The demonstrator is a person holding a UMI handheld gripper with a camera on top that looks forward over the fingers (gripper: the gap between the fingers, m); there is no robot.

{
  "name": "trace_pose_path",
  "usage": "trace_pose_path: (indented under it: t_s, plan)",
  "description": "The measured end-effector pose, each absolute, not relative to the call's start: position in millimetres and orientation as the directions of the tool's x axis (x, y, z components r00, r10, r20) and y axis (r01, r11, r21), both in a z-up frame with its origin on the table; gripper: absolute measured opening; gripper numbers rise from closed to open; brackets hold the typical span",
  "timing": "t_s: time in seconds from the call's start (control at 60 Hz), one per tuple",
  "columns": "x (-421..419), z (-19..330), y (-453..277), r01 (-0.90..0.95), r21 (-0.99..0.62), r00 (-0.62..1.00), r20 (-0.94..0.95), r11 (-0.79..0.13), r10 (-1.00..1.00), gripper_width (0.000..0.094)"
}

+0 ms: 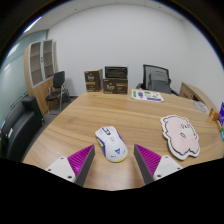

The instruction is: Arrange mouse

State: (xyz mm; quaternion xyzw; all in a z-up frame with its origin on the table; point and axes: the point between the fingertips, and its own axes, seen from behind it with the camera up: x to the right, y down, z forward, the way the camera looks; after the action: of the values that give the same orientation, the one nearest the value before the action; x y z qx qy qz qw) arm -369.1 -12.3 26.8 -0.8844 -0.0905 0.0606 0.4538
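Note:
A white mouse (110,143) with blue and yellow marks lies on the wooden table (120,115), just ahead of my fingers and a little left of the middle between them. A pig-shaped pink and white mouse mat (181,133) lies on the table to the right of the mouse, beyond my right finger. My gripper (113,162) is open and empty, its magenta pads (79,160) spread wide, with the near end of the mouse at the level of the fingertips.
Cardboard boxes (115,84) and a small flat item (147,95) sit at the table's far end. Black office chairs (156,78) stand behind the table, one more at the left (57,88). A cabinet (40,62) stands at the left wall.

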Motion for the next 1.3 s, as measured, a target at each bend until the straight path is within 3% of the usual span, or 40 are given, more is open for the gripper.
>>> trace_pose_path:
  t_s: [0.133,0.383,0.467,0.5,0.717,0.867,1.017,1.133,1.3]
  plan:
    - [-380.5,10.2,11.9,0.183,-0.801,0.956,0.011,-0.569,0.292,0.0819]
    - [-372.3,-8.3,52.5,0.077,-0.793,0.982,-0.043,-0.604,0.181,0.0813]
    - [-367.1,-11.2,66.5,0.082,-0.797,0.989,-0.007,-0.598,0.145,0.0691]
    - [-366.3,-12.0,69.6,0.063,-0.795,0.992,-0.015,-0.604,0.123,0.0534]
    - [-359.5,-11.5,67.2,-0.006,-0.745,1.0,0.003,-0.666,-0.012,0.0367]
    - [-341.6,42.6,83.3,-0.003,-0.791,0.999,0.018,-0.612,-0.028,0.0363]
    - [-254.3,93.5,112.7,-0.02,-0.833,0.994,0.041,-0.552,-0.097,0.0362]
    - [-176.3,88.9,126.6,-0.016,-0.828,0.989,0.068,-0.561,-0.128,0.0362]
    - [-117.2,50.0,146.4,-0.005,-0.793,0.995,0.059,-0.609,-0.084,0.0368]
